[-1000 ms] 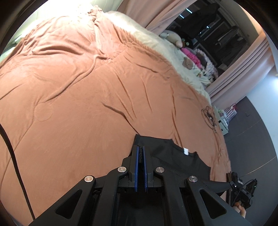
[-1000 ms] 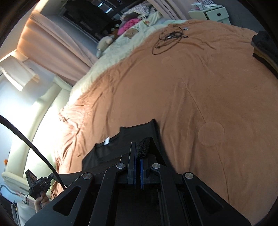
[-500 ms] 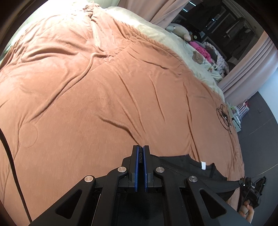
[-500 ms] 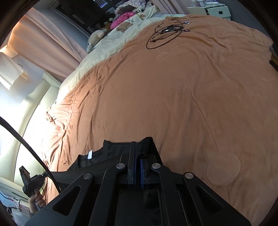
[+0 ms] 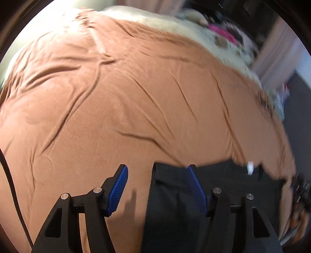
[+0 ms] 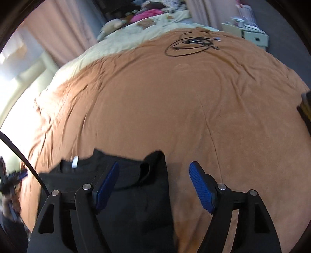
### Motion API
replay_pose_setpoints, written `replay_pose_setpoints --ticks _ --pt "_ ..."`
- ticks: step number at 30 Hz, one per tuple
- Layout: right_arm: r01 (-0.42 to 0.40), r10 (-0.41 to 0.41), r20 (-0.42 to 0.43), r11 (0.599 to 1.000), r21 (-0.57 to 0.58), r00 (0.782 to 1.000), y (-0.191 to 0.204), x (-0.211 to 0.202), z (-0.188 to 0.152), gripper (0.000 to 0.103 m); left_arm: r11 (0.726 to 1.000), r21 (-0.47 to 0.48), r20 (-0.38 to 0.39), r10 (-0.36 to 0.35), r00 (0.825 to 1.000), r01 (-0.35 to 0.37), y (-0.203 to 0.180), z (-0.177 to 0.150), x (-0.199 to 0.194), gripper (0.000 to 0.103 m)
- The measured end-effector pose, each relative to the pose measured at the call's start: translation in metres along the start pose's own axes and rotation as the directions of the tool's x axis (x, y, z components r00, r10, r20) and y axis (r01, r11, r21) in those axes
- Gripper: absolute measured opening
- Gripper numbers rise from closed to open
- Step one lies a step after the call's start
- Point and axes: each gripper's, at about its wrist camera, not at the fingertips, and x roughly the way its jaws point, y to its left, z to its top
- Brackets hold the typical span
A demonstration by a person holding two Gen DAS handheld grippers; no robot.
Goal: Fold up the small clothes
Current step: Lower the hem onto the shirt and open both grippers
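Observation:
A small black garment [image 5: 175, 194] with a white neck label [image 5: 250, 167] lies flat on the brown bedspread [image 5: 136, 87] near the front edge. My left gripper [image 5: 157, 186] is open just above its left corner, holding nothing. In the right wrist view the same garment [image 6: 136, 186] lies under my right gripper [image 6: 155, 183], which is open and empty over its right corner. The label [image 6: 74, 161] shows at the left there.
A coiled black cable [image 6: 191, 43] lies on the bedspread far back. Cream bedding with plush toys and pink items [image 6: 147, 14] lies beyond. A white drawer unit [image 6: 250, 34] stands at the right. A dark item [image 6: 306, 112] sits at the bed's right edge.
Both grippers were shut on the garment's corners and have opened, letting it drop flat on the bedspread. The view has tilted down slightly.

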Motion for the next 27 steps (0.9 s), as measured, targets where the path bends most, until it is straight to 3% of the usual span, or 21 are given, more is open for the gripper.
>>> replay_pose_setpoints --ticks 5,11,19,22,23,25,27 --pt "0.120 -0.133 -0.098 0.985 -0.121 0.986 0.004 0.011 -0.009 0.073 0.980 0.190 -0.116 0.074 0.991 -0.051 -0.016 -0.021 0.025 0.065" --pt "0.139 -0.186 -0.197 0.964 -0.227 0.963 0.016 0.047 -0.018 0.073 0.943 0.316 -0.187 0.169 0.968 -0.104 -0.027 -0.033 0.058 0.065" --pt "0.168 -0.216 -0.177 0.953 -0.252 0.960 0.031 0.098 0.016 0.073 0.894 0.404 -0.122 0.262 0.957 -0.194 -0.045 -0.012 0.089 0.065" --pt "0.174 -0.217 -0.163 0.954 -0.244 0.962 0.030 0.109 0.029 0.073 0.899 0.387 -0.101 0.262 0.960 -0.204 -0.044 0.004 0.097 0.065" --pt "0.168 -0.208 -0.153 0.956 -0.240 0.966 0.031 0.113 0.033 0.069 0.903 0.380 -0.099 0.255 0.962 -0.201 -0.043 0.008 0.099 0.065" --pt "0.149 -0.188 -0.155 0.961 -0.231 0.970 0.030 0.116 0.039 0.049 0.924 0.346 -0.105 0.213 0.971 -0.165 -0.039 0.016 0.103 0.064" --pt "0.131 -0.168 -0.164 0.968 -0.213 0.972 0.025 0.121 0.040 0.042 0.947 0.298 -0.122 0.160 0.980 -0.117 -0.031 0.021 0.105 0.057"
